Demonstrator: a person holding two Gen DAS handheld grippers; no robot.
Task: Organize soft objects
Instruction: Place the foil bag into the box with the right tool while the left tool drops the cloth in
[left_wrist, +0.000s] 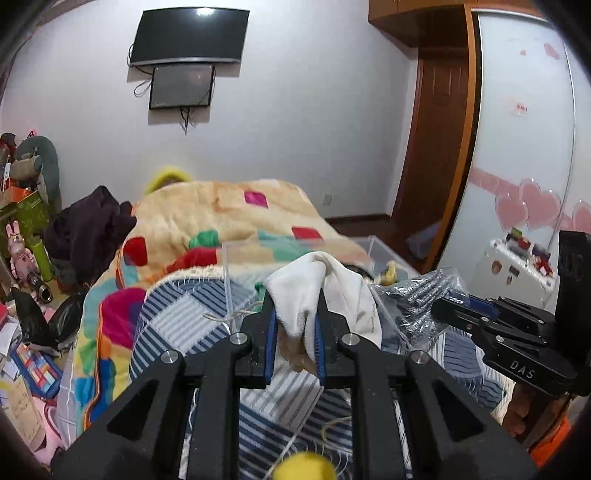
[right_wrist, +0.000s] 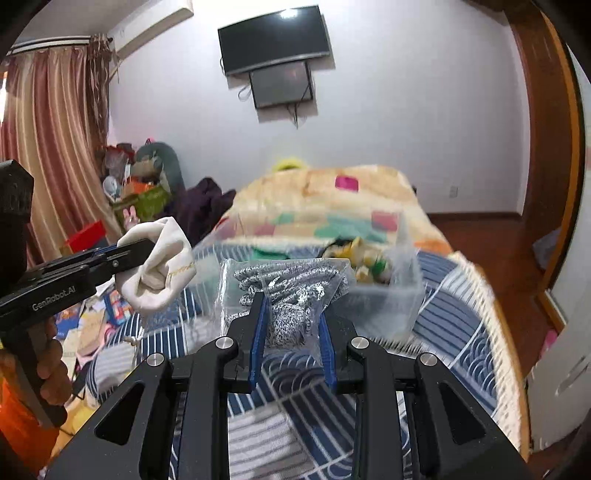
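My left gripper (left_wrist: 295, 295) is shut on a white cloth (left_wrist: 314, 284) and holds it above the bed; the cloth (right_wrist: 159, 266) and gripper (right_wrist: 144, 245) also show at the left of the right wrist view. My right gripper (right_wrist: 293, 299) is shut on a clear plastic bag of grey-and-white knit items (right_wrist: 284, 291), held above the bed; the bag (left_wrist: 421, 295) and gripper (left_wrist: 443, 306) show at the right of the left wrist view. A clear plastic box (right_wrist: 402, 291) with small soft toys stands just beyond both grippers.
A blue striped patchwork quilt (right_wrist: 454, 332) covers the near bed, with a colourful fleece blanket (left_wrist: 221, 214) beyond. Dark clothes (left_wrist: 88, 229) lie at its left. Cluttered bags and toys (left_wrist: 26, 229) fill the floor at left. A wardrobe (left_wrist: 517, 147) stands right.
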